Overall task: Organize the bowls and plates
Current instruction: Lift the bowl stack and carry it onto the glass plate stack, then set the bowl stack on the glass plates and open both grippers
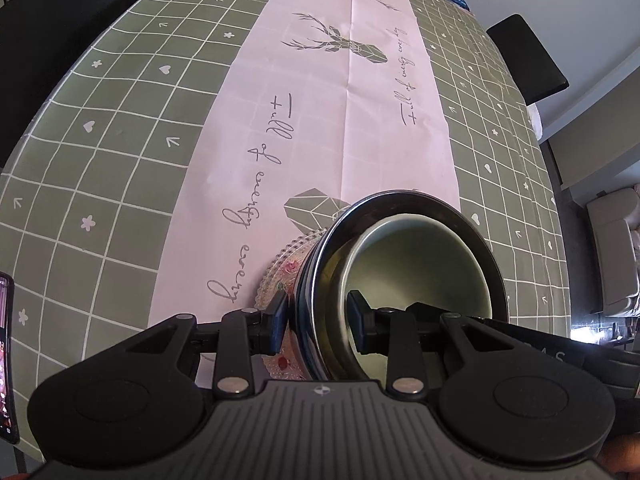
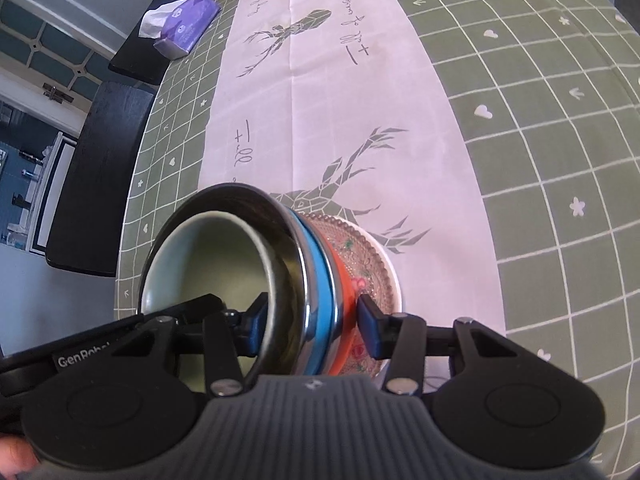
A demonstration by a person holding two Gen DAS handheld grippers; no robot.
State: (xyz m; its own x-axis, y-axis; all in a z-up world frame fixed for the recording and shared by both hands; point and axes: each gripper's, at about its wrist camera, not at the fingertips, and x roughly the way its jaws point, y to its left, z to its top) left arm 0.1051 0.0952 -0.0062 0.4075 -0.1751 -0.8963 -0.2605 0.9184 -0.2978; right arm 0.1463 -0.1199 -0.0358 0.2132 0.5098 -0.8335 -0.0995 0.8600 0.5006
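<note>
Both grippers, left (image 1: 318, 326) and right (image 2: 312, 326), clamped our nested bowls (image 2: 256, 280); next we judged a level set-down mid-table (image 1: 120, 160).

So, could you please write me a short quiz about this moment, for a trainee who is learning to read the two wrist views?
1. Which bowl sits innermost in the stack of bowls?
A) the orange bowl
B) the pale green bowl
C) the blue bowl
2. True or false: the tissue pack lies inside the steel bowl.
3. Fill in the gap: the left gripper and the right gripper each have one of their jaws inside the pale green bowl and the other ____ the stack.

Key: 1 B; 2 false; 3 outside.
</note>
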